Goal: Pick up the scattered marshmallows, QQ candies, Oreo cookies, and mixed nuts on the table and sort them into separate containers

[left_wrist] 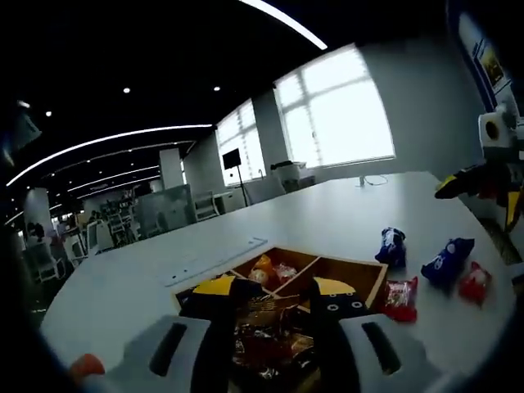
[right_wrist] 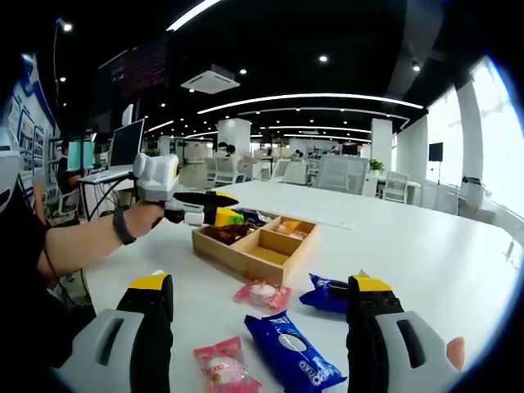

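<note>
While your left gripper hangs over the near end of the wooden tray, its jaws closed on a crinkly dark snack packet, it looks set to drop that packet into a compartment. To the right, your right gripper waits with jaws wide over the white table, framing two blue cookie packs and two red candy packets, likely lining up the next pick.

I was working in a large open-plan office: a long white table stood under strip ceiling lights, with rows of desks and office chairs behind (a laptop too) and tall bright windows.
</note>
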Tool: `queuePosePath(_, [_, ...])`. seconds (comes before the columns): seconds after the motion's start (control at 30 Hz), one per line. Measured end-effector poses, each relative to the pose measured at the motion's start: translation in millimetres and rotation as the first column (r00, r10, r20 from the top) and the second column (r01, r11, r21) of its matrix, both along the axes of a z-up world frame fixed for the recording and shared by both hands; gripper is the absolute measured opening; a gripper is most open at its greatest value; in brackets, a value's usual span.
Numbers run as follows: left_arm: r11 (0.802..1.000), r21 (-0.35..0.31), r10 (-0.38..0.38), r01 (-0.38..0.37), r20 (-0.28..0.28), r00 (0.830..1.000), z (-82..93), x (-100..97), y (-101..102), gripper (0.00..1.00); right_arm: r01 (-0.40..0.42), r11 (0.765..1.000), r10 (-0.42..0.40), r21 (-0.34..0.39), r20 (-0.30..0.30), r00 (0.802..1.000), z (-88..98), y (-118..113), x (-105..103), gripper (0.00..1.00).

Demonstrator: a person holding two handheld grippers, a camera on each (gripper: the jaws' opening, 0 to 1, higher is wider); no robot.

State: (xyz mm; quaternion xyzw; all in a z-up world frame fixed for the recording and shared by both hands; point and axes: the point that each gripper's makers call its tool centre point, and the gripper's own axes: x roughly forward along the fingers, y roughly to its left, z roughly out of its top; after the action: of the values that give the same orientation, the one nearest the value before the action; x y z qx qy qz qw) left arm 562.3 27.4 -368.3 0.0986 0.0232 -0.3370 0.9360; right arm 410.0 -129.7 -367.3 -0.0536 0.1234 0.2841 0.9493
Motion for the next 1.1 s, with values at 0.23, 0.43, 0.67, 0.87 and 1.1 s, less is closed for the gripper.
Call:
queuePosePath(0.23, [0.999,-0.031,0.020,-0.020,-0.002,1.000,0.6,1.0,4,0.60,0.000,1.000,0.000,-0.001,0.004,1.000,0.2,0,0,0.83])
queuePosePath(0.43, [0.998,-0.065,0.019,-0.019,-0.004,1.000,4.1,-2.2,4,0.68,0.002,1.000,-0.002,-0.003,0.002,1.000,-0.2,0,0,0.83])
queuePosePath(0.67, [0.996,-0.089,0.011,-0.013,-0.022,1.000,3.8,-8.4,3,0.80,0.004,1.000,-0.004,-0.002,0.007,1.000,1.5,-1,0,0.83])
queuePosePath(0.87, [0.996,-0.087,0.000,-0.004,-0.036,0.999,0.8,-14.4,3,0.89,0.003,1.000,-0.003,-0.004,0.006,1.000,0.8,-1,1,0.83])
queuePosePath(1.1, [0.996,-0.084,0.017,-0.020,-0.035,0.999,-1.9,-18.1,6,0.95,0.000,1.000,0.000,-0.006,0.006,1.000,1.1,1,4,0.83])
